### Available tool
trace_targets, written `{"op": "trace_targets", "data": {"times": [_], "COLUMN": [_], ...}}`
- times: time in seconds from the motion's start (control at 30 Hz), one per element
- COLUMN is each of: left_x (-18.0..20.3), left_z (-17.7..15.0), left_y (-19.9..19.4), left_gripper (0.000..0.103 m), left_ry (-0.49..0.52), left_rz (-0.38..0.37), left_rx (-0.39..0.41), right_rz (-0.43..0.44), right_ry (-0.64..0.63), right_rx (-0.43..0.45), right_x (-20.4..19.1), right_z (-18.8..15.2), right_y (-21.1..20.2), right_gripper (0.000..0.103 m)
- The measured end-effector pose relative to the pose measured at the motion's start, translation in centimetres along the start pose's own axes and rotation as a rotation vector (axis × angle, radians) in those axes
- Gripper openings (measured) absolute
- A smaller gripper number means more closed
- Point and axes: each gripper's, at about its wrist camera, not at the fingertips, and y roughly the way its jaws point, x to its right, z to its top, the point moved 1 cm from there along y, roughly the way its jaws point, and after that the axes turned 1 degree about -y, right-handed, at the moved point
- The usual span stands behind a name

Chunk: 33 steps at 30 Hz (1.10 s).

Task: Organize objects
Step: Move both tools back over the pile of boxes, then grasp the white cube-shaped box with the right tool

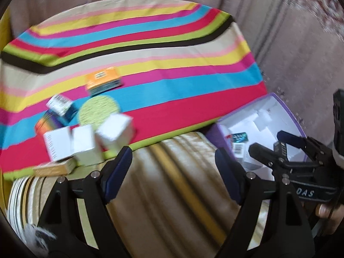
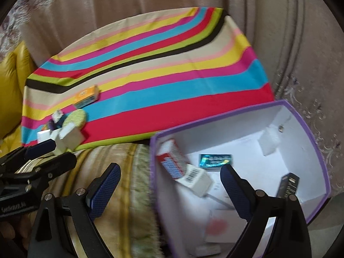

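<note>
A purple-rimmed white box (image 2: 309, 129) stands at the right and holds a red-and-white carton (image 2: 172, 161), a white barcoded carton (image 2: 198, 179), a teal packet (image 2: 216, 160) and a black carton (image 2: 289, 185). It also shows in the left wrist view (image 1: 286, 109). On the striped cloth (image 1: 172, 81) lie an orange box (image 1: 103, 78), a green round pad (image 1: 97, 109) and several white cartons (image 1: 83, 144). My left gripper (image 1: 174, 161) is open and empty, near the cartons. My right gripper (image 2: 169, 180) is open and empty over the box's left wall.
A beige-and-gold ribbed cushion surface (image 1: 172, 193) lies under both grippers. A flat gold box (image 1: 56, 168) lies at the cloth's near edge. A yellow cushion (image 2: 13, 81) is at the far left. Patterned carpet (image 1: 311, 43) lies at the right.
</note>
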Motion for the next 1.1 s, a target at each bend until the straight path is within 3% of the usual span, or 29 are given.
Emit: {"op": "trace_targets", "data": {"times": [0.4,0.57,1.1], "left_x": [-10.4,-14.2,-17.1], "left_z": [-1.7,-2.0,-1.1], "left_y": [-3.3,-3.3,-1.3], "left_gripper": [0.082,0.082,0.082], "left_ry": [-0.267,-0.348,-0.389], "left_rz": [0.086,0.073,0.034], "left_rx": [0.051,0.051,-0.003], "right_rz": [0.099,0.141,0.189], "right_ry": [-0.131,-0.207,-0.564], "right_rx": [-0.009,-0.021,-0.135], "right_x": [-7.1,-9.9,-17.3], "right_z": [1.1,1.8,4.5], "right_y": [1.4,2.7,9.8], "right_gripper": [0.095,0.095,0.095]}}
